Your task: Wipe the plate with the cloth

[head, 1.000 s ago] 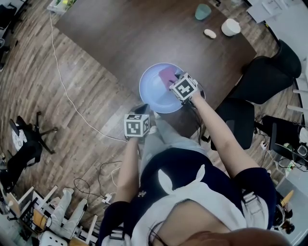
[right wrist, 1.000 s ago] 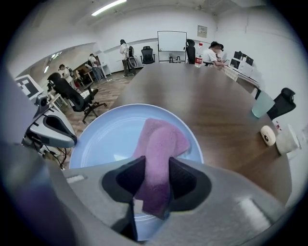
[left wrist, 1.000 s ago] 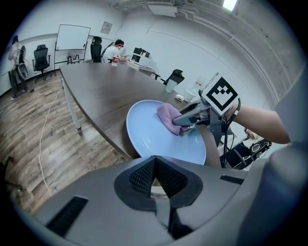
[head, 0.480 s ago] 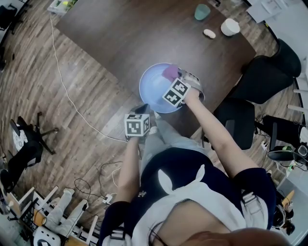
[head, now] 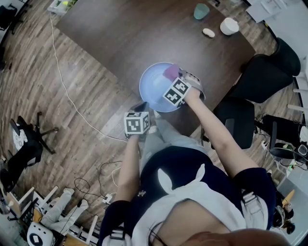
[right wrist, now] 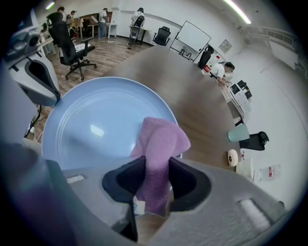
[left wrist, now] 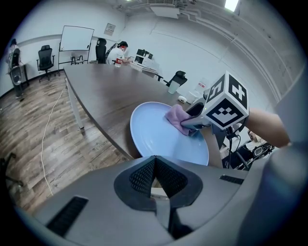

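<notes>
A pale blue plate (head: 153, 91) lies at the near edge of the dark wooden table (head: 125, 33). A purple cloth (head: 171, 72) rests on its far right part. My right gripper (head: 175, 79) is shut on the cloth (right wrist: 161, 139), which bunches between its black pads (right wrist: 127, 180) and hangs onto the plate (right wrist: 96, 125). My left gripper (head: 141, 106) stays at the plate's near left rim. Its jaws (left wrist: 155, 161) look shut, and the rim behind their tips is hidden. From the left gripper view I see the plate (left wrist: 154, 132), the cloth (left wrist: 177, 117) and the right gripper's marker cube (left wrist: 224, 103).
A mint cup (head: 202, 10), a white bowl (head: 230, 26) and a small oval object (head: 209, 32) stand at the table's far right. Black office chairs (head: 262, 79) crowd the right side. A white cable (head: 62, 81) runs over the wooden floor on the left.
My right gripper has rolled, its marker cube swinging down and left towards me. The cloth has slid a little towards the plate's far rim. The left gripper has kept still.
</notes>
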### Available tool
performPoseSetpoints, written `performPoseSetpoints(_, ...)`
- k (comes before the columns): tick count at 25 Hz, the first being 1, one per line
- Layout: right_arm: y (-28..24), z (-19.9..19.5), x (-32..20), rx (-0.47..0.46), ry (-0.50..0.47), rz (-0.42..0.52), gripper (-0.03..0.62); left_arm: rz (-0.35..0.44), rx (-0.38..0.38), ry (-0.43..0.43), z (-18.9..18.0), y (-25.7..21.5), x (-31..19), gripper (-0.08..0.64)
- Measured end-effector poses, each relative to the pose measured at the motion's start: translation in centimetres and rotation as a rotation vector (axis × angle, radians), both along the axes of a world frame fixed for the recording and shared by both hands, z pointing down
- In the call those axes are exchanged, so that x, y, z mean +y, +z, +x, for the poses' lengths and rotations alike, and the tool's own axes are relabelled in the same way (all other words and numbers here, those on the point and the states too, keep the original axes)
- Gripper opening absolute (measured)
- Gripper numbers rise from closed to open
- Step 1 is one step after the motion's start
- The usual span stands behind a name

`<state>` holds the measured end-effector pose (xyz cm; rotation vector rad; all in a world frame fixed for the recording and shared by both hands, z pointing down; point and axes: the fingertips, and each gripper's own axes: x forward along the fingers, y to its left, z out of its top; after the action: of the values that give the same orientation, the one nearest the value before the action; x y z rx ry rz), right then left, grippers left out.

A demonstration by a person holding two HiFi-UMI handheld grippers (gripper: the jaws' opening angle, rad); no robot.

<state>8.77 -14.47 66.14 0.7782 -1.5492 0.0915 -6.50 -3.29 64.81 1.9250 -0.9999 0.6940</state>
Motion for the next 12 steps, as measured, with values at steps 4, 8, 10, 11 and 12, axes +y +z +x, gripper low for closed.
performPoseSetpoints(4,0.0,0.2,0.6,-0.057,0.043,-0.04,0.144,-0.001,0.003,-0.009,0.2,0.0,0.0,0.005)
performPoseSetpoints(8,-0.1,0.1,1.7,-0.127,0.098,-0.079,0.143,0.0,0.0,-0.008,0.2,-0.1,0.2,0.005)
performPoseSetpoints(10,-0.1,-0.1,2.1,-0.154,0.116,-0.092,0.143,-0.002,0.0,-0.009,0.1,-0.1,0.2,0.005)
performPoseSetpoints(11,-0.1,-0.2,2.2,-0.162,0.121,-0.095,0.143,-0.002,0.0,-0.01,0.1,-0.1,0.2,0.005)
performPoseSetpoints(12,-0.1,-0.3,2.4,-0.169,0.124,-0.097,0.143,-0.001,0.0,-0.012,0.0,0.0,0.2,0.005)
